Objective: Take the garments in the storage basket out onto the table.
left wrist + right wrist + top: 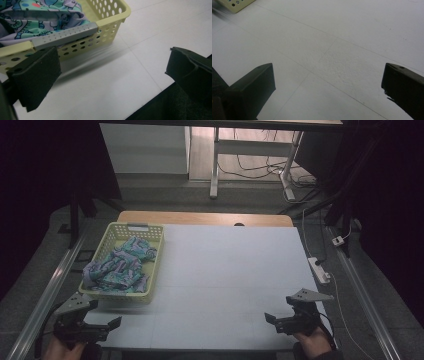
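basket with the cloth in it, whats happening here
A person holds a pair of tongs in each hand at the near edge of the white table. The left tongs sit open just short of the yellow basket, which holds a crumpled patterned cloth. The right tongs are open too, over bare table. Nothing is gripped yet.

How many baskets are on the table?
1. A yellow basket sits at the table's left side, holding patterned cloth. The left gripper hovers just in front of it.
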Demonstrator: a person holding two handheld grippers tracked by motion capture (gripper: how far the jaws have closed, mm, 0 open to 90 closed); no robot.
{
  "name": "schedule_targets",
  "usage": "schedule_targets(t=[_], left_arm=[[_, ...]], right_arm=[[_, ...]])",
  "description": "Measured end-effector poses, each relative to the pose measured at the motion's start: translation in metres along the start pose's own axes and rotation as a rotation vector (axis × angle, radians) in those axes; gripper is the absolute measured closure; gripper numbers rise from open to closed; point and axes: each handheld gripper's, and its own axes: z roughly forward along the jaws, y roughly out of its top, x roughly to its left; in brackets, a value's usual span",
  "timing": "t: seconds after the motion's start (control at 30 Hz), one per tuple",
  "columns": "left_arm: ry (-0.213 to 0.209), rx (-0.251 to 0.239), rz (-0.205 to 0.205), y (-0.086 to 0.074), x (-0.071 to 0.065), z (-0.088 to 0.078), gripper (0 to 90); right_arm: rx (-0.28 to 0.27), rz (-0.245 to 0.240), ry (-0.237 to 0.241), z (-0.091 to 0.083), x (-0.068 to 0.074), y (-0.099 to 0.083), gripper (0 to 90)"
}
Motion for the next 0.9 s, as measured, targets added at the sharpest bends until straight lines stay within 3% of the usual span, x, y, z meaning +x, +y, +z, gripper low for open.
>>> schedule_targets(t=[0.13, 0.33, 0.53, 0.77, 0.9], left_arm=[[-0.028, 0.004, -0.004, 0.003, 0.000, 0.002, 0.0], [-0.041, 0.007, 0.023, 0.008, 0.002, 0.005, 0.0], [-0.044, -0.001, -0.005, 0.013, 0.009, 0.003, 0.0], [-0.005, 0.022, -0.026, 0.014, 0.021, 0.001, 0.0], [0.031, 0.035, -0.013, 0.017, 0.029, 0.002, 0.0]], right_arm=[[0.005, -0.001, 0.000, 0.000, 0.000, 0.000, 0.0], [0.009, 0.000, 0.002, 0.001, 0.000, 0.000, 0.0], [0.014, -0.001, 0.003, 0.002, 0.000, 0.000, 0.0], [0.020, -0.005, 0.005, 0.002, 0.000, 0.001, 0.0], [0.022, -0.005, 0.006, 0.002, 0.000, 0.001, 0.0]])
